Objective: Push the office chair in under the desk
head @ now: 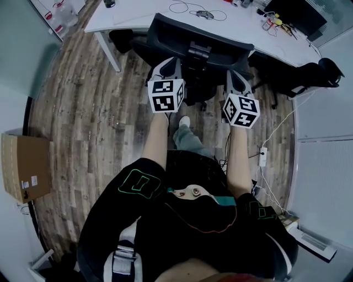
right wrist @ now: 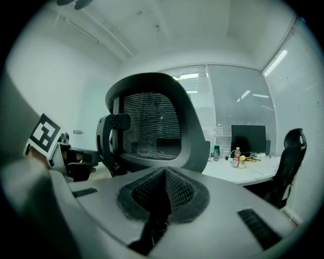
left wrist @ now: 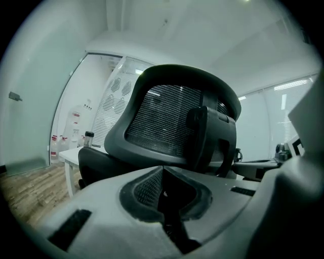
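1. Black mesh and plastic make up the office chair (head: 190, 41), which stands at the near edge of the white desk (head: 138, 11) with its back turned to the person; the seat looks partly tucked beneath the desktop, though I cannot tell how far
2. The left gripper (head: 170, 61) sits at the left side of the chair back and the right gripper (head: 235, 74) at the right side; each has its jaws pressed together with nothing between them, and the mesh back fills the view just ahead of both
3. Whether either gripper tip is touching the chair frame cannot be made out
4. I judge this to be the push itself, or the moment just before it, with both tools set behind the backrest
5. The next move seems to call for an even forward shove from both sides, so the chair rolls straight and its arms do not catch the desk edge
6. A cable (head: 276, 129) trails over the floor towards the right edge, and it could snag a wheel if the chair drifts that way
7. Containers: a jar with a dark lid (left wrist: 88, 139) stands at the desk's left corner and a bottle with a red label (right wrist: 236, 157) towards its right edge; what either holds is too small to tell
8. A cardboard box (head: 25, 168) sits at the floor's left edge, closed, so its contents are hidden
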The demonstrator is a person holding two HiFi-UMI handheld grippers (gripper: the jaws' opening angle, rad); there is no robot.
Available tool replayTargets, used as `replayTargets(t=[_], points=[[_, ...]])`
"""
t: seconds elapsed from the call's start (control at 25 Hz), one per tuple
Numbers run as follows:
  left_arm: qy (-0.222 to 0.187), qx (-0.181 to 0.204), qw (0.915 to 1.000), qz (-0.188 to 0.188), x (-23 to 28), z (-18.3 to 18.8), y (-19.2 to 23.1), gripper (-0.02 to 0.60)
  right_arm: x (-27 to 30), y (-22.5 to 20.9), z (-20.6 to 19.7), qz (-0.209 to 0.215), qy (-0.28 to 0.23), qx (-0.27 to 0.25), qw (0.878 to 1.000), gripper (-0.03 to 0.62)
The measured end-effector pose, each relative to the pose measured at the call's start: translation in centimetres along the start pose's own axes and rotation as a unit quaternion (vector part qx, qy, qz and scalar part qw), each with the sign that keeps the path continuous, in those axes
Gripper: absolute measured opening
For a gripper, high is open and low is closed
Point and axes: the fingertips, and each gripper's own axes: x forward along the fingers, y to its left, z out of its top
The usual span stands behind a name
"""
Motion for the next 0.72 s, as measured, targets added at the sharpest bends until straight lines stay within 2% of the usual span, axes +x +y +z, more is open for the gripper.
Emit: replayTargets(t=[0.4, 0.56, 0.72], points=[[0.003, 0.001, 1.0, -0.008, 6.0, 0.7, 0.2, 0.007, 5.5, -3.6, 0.9, -0.005, 0.007, 0.007, 1.0, 0.006], [0.013, 0.007, 0.9999, -0.007, 8.9, 0.8, 0.2, 0.008, 8.2, -5.3, 0.2, -0.011, 0.036, 0.009, 0.999, 0.005], [0.024, 0.014, 0.9996, -0.001, 11.5, 1.1, 0.4, 0.009, 10.5, -6.8, 0.6, -0.011, 0.034, 0.023, 0.999, 0.005]])
